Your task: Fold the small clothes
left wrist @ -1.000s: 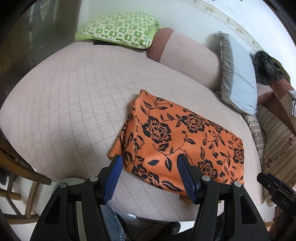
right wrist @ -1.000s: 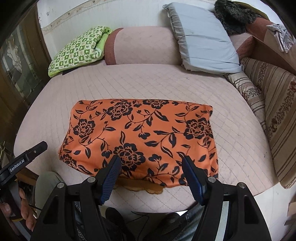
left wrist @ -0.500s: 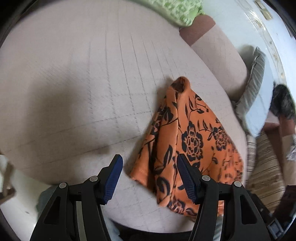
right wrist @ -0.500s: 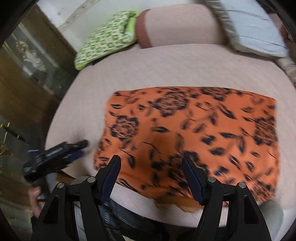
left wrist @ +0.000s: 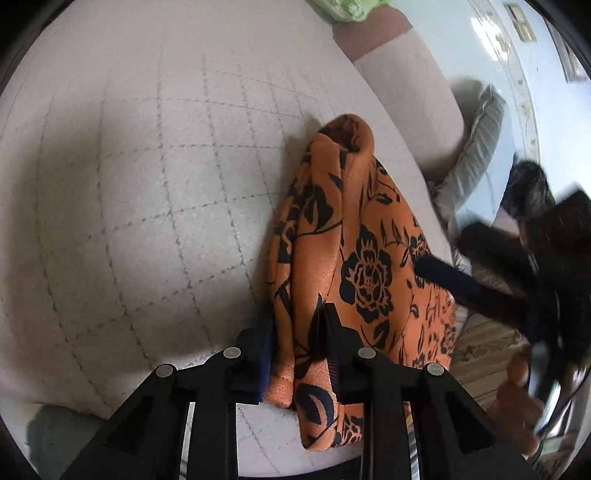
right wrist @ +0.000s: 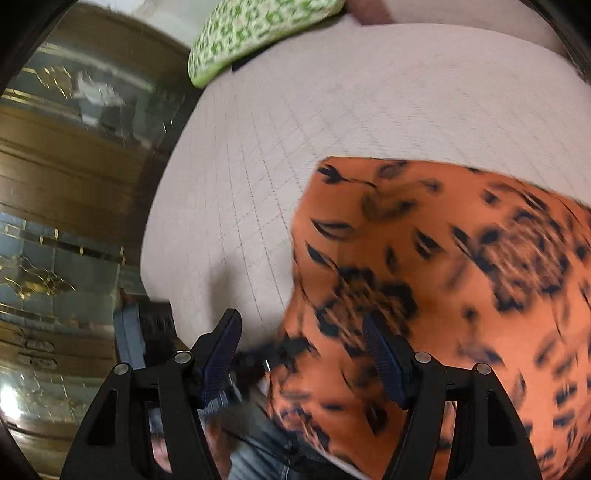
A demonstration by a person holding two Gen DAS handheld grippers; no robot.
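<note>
An orange cloth with black flowers [left wrist: 354, 236] lies folded on the pale quilted bed [left wrist: 147, 192]. My left gripper [left wrist: 295, 325] is shut on the cloth's near left corner, with folded layers pinched between the blue fingers. In the right wrist view the same cloth [right wrist: 461, 280] fills the right half, blurred by motion. My right gripper [right wrist: 303, 332] is open, low over the cloth's left edge, holding nothing. The right gripper also shows in the left wrist view [left wrist: 461, 284], resting over the cloth's right part.
A green checked cushion [right wrist: 255, 29] lies at the bed's far end. A pink bolster [left wrist: 399, 85] and a grey pillow [left wrist: 480, 147] line the wall. A dark wooden glass cabinet [right wrist: 66, 221] stands left of the bed. My jeans [right wrist: 258, 450] show at the near edge.
My left gripper has dropped to the cloth's near left corner and shut on it. My right gripper has swung left over the cloth and stays open.
</note>
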